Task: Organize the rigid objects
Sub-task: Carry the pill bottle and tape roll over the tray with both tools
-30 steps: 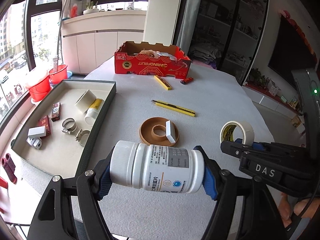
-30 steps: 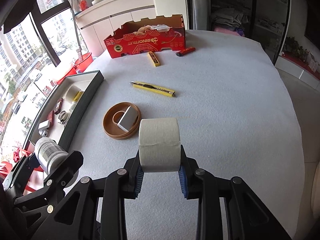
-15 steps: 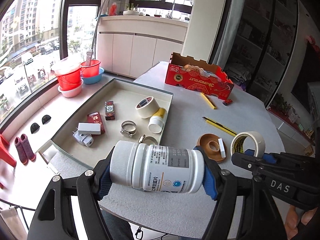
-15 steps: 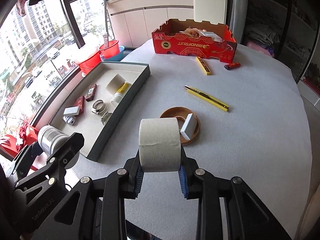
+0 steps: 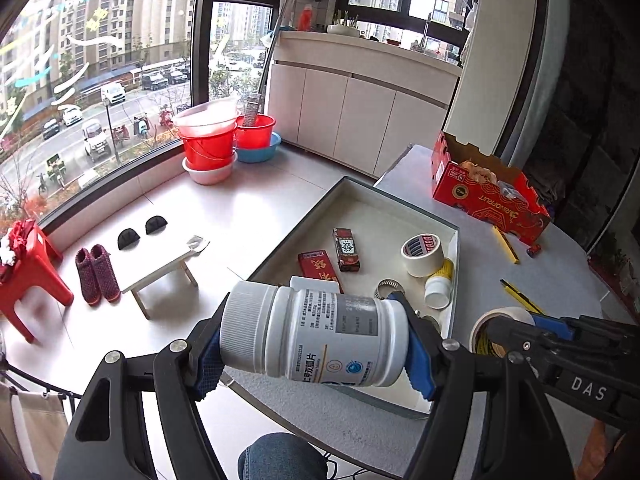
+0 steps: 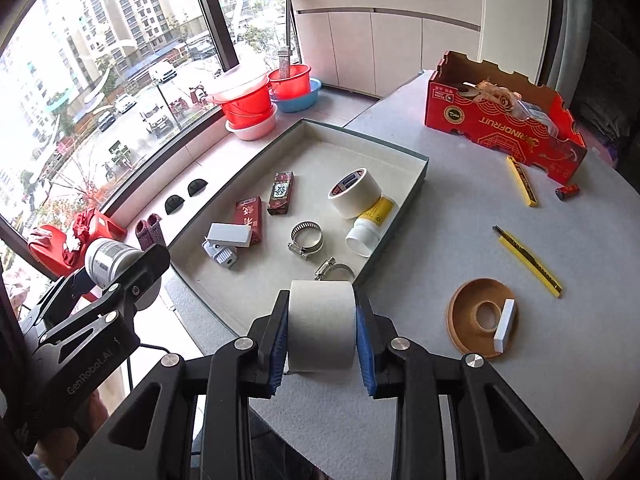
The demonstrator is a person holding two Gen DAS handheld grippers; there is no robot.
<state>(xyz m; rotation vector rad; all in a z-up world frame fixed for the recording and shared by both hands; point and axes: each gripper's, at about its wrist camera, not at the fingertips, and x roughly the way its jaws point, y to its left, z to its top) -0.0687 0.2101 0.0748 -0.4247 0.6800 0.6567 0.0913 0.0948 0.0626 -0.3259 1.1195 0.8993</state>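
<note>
My left gripper (image 5: pixel 314 338) is shut on a white pill bottle (image 5: pixel 316 334), held sideways in the air over the near left corner of the grey tray (image 5: pixel 404 202). The bottle also shows in the right wrist view (image 6: pixel 110 258). My right gripper (image 6: pixel 322 330) is shut on a roll of masking tape (image 6: pixel 322 326), held above the tray's near edge (image 6: pixel 384 246); the roll shows in the left wrist view (image 5: pixel 494 322). The tray holds another tape roll (image 6: pixel 354 192), a small yellow-labelled bottle (image 6: pixel 370 222), hose clamps (image 6: pixel 306 236), two red boxes (image 6: pixel 250 216) and a white block (image 6: pixel 230 234).
On the grey table lie a brown round dish (image 6: pixel 482 318) with a white block, a yellow utility knife (image 6: pixel 528 262), a yellow bar (image 6: pixel 522 180), a red lighter (image 6: pixel 568 191) and a red cardboard box (image 6: pixel 504 120). Left of the table are floor, a stool (image 5: pixel 160 270) and red buckets (image 5: pixel 210 142).
Both grippers have swung left with their loads, from over the table's middle to over the tray's near end. The grips have not changed.
</note>
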